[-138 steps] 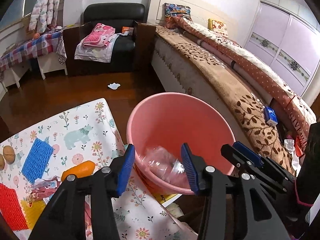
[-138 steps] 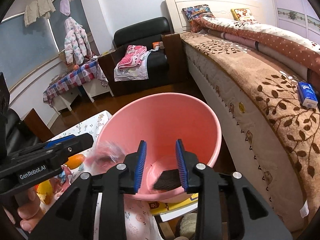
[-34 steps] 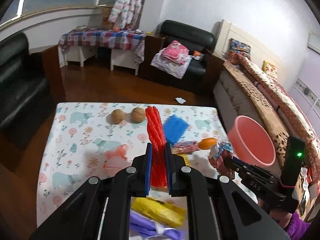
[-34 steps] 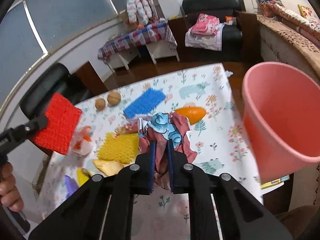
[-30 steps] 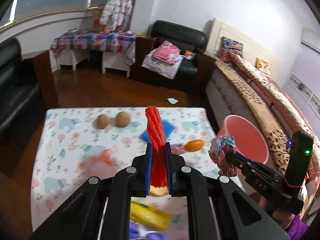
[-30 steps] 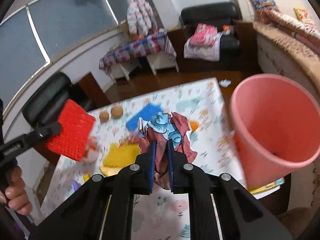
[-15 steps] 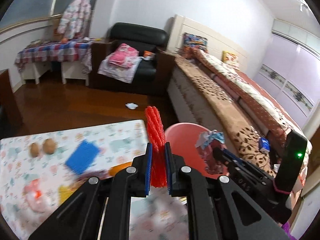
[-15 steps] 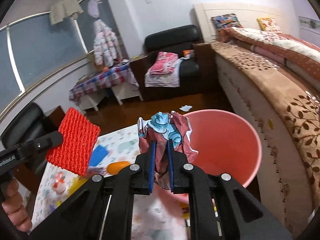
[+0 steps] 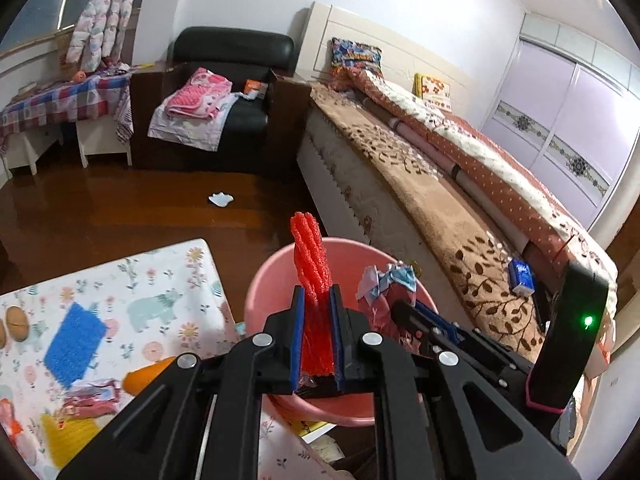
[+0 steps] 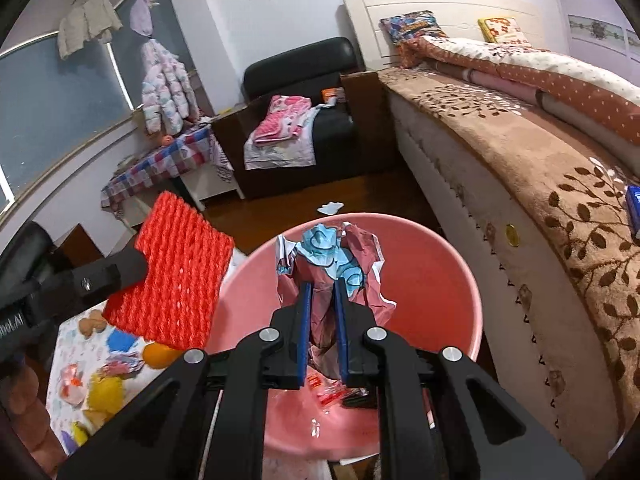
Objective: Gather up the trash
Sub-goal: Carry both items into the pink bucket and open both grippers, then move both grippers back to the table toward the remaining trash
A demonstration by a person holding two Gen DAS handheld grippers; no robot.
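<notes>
Carrying two pieces of trash to the pink bucket point(image 10: 460, 280), which serves as landmark. Left gripper point(image 9: 316, 320) pinches a red foam net point(image 9: 310, 248) tight between its blue pads; in the right wrist view the net hangs at the bucket's left rim, only partly over the mouth. Right gripper point(image 10: 323, 320) clamps a crumpled wrapper point(image 10: 332, 248), blue-and-maroon, directly above the bucket's opening. A few scraps already lie in the bucket bottom.

Step in hand, as I read it: transport done or nearly so, release not yet made. Next move likely calls for opening the right jaws over the mouth, and bringing the net further in past the rim before letting go; foam is light and could catch the edge and fall outside.

Left of the bucket: table with animal-print cloth point(image 9: 168, 280), carrying a blue net point(image 9: 72, 344), a yellow one point(image 9: 68, 436), an orange item point(image 9: 144, 374), more wrappers. Right of the bucket: a bed point(image 9: 440, 208) with brown leaf cover. Beyond the bucket: dark wood floor with a white scrap point(image 9: 221, 199), then a black armchair point(image 9: 224, 80) with folded clothes.
</notes>
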